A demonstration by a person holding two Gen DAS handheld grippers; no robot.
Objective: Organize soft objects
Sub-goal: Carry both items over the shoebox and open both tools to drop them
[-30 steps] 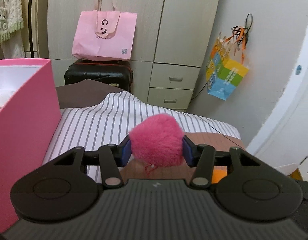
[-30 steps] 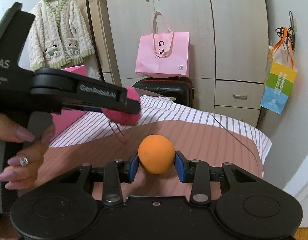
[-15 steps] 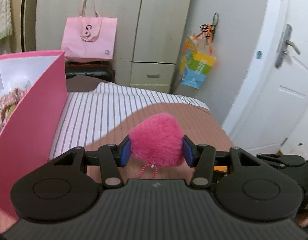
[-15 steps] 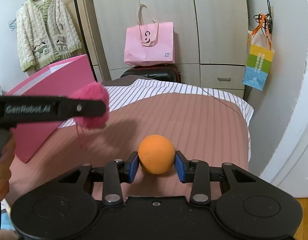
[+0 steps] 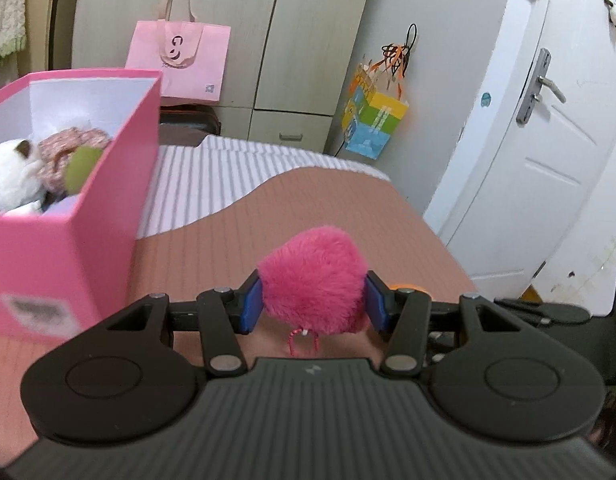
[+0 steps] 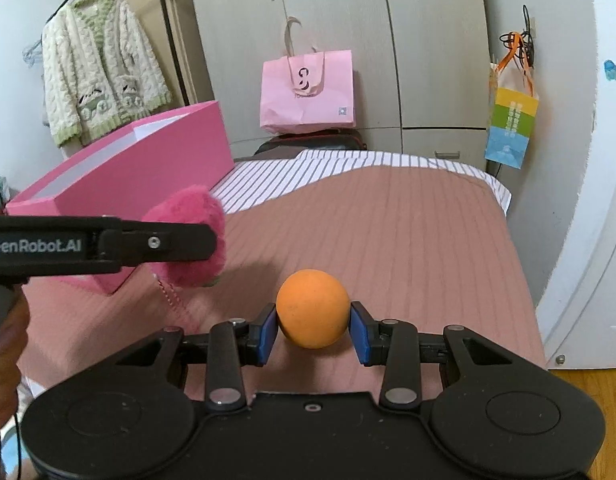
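My left gripper (image 5: 313,300) is shut on a fluffy hot-pink pompom (image 5: 314,278), held above the brown bedcover; its thin cord loop hangs below. The same pompom (image 6: 190,236) shows in the right wrist view, in front of the pink box. My right gripper (image 6: 313,330) is shut on a smooth orange ball (image 6: 312,308), to the right of the left gripper. An open pink box (image 5: 68,240) stands on the bed at the left, holding a white plush toy (image 5: 12,176), a knitted pink item and a green ball.
The bed has a brown ribbed cover (image 6: 388,232) and a striped sheet (image 5: 212,176) at its far end. Beyond it stand wardrobes, a pink tote bag (image 6: 308,88) on a black suitcase, and a colourful hanging bag (image 5: 374,120). A white door (image 5: 548,160) is at the right.
Both grippers have drawn back across the bed with their loads. The pink box's inside has come into the left wrist view, and the door has appeared on the right.
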